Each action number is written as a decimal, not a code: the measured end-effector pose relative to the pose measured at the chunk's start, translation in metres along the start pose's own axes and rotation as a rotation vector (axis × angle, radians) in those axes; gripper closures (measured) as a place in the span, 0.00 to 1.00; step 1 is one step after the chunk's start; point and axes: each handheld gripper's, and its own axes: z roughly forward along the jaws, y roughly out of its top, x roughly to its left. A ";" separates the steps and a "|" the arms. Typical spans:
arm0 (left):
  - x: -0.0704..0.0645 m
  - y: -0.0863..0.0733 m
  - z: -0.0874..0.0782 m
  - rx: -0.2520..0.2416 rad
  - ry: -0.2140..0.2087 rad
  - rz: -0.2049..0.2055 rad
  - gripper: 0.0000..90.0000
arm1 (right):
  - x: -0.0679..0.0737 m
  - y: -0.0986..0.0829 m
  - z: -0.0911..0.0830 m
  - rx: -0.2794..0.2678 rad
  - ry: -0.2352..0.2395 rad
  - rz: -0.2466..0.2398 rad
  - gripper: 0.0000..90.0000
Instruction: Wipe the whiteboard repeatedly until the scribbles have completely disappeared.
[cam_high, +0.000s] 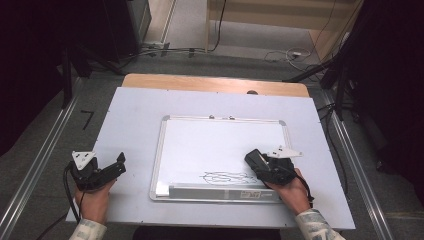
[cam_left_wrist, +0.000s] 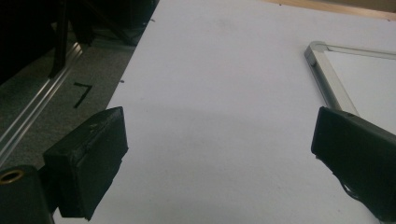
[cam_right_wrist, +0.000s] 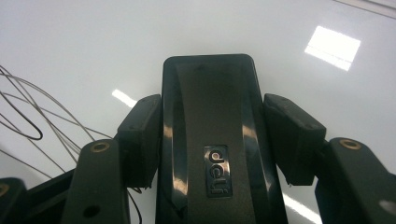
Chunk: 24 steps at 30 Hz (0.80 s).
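Observation:
A whiteboard (cam_high: 220, 145) with a silver frame lies flat in the middle of the table. Thin black scribbles (cam_high: 227, 177) mark its near part, just above the bottom tray. My right gripper (cam_high: 260, 162) hovers over the board's lower right, shut on a black eraser (cam_right_wrist: 212, 140) with a "deli" badge; both jaws press its sides. The scribbles (cam_right_wrist: 28, 121) lie to the eraser's left in the right gripper view. My left gripper (cam_high: 117, 165) rests at the table's near left, open and holding nothing. Its fingers (cam_left_wrist: 88, 163) stand wide apart over bare table, with the whiteboard corner (cam_left_wrist: 322, 70) beyond.
A pale sheet (cam_high: 130, 115) covers the wooden table (cam_high: 215, 82). Metal rails (cam_high: 35, 165) run along the floor on both sides. Cables (cam_high: 280, 55) lie on the floor behind the table. A black "7" mark (cam_left_wrist: 83, 93) is on the floor at the left.

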 end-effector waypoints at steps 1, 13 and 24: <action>0.000 0.000 0.000 0.000 0.000 0.000 0.04 | 0.000 0.000 0.000 0.001 0.002 0.001 0.43; 0.000 0.000 0.000 0.000 0.001 0.000 0.04 | -0.002 -0.001 0.000 -0.016 0.026 -0.022 0.43; 0.000 0.000 0.000 0.000 -0.001 -0.002 0.04 | -0.004 0.003 0.001 0.017 0.041 -0.030 0.43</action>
